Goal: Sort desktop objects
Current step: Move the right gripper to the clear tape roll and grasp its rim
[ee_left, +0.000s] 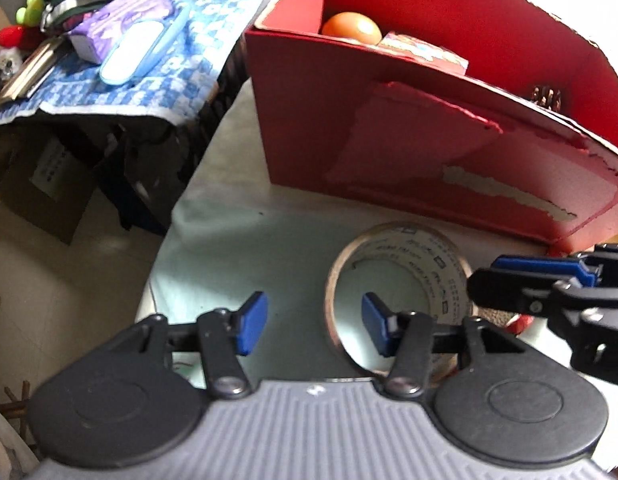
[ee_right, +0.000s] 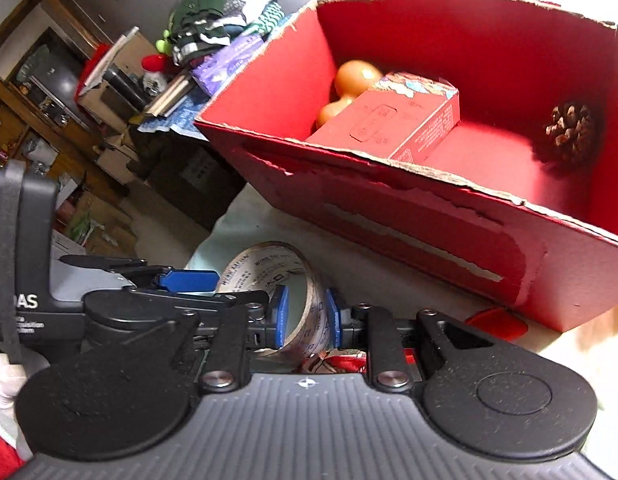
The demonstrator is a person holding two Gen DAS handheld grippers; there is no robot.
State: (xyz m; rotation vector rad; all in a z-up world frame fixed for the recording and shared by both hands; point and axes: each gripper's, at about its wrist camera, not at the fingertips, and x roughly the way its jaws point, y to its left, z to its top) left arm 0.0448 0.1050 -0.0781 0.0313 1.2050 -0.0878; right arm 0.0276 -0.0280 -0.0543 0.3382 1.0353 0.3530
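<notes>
Right gripper (ee_right: pixel 302 317) clamps the clear tape roll's (ee_right: pixel 309 304) wall, low centre of frame

Left gripper (ee_left: pixel 313 322) gapes wide, one pad inside the ring, holding nothing; the roll's near edge is hidden, torn red cardboard box (ee_right: pixel 389 216) close behind

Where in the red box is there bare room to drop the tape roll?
Inside the red box, the floor between the carton and the pinecone is bare. The left end is crowded: orange toy and carton touch. The right gripper holds the tape roll.
</notes>
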